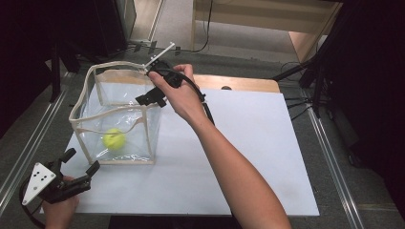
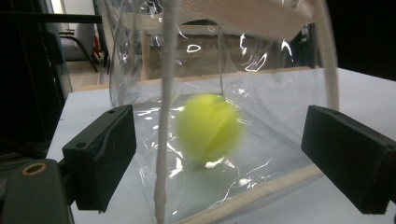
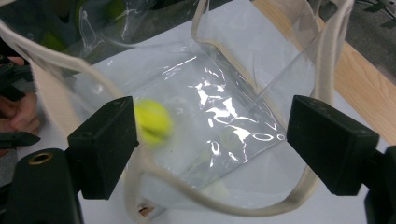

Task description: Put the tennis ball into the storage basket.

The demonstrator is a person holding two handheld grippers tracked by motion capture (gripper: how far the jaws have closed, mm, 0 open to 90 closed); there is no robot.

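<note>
Our right gripper (image 1: 149,98) hangs with its fingers (image 3: 109,144) spread wide and nothing clamped between them, poised over the open mouth of the clear bag (image 1: 138,131). Below those fingers, in the right gripper view, the ball (image 3: 153,121) shows as a yellow blur against the bag's floor, just beside the pad at that view's left and not touched by it. Cream piping (image 3: 322,51) runs along the bag's rim and loops around the fingers on both sides.

Our left gripper (image 1: 79,167) sits low at the near corner of the table (image 1: 248,157), its fingers (image 2: 100,154) also wide apart and holding nothing. Straight ahead of them stands the bag's near wall, and behind that wall the ball (image 2: 209,126), blurred, framed between the two pads but well beyond their reach. One of the bag's piped edges (image 2: 166,93) rises upright just ahead of the pad at that view's left.

From above, the ball (image 1: 114,139) lies inside the bag toward its near left corner.
</note>
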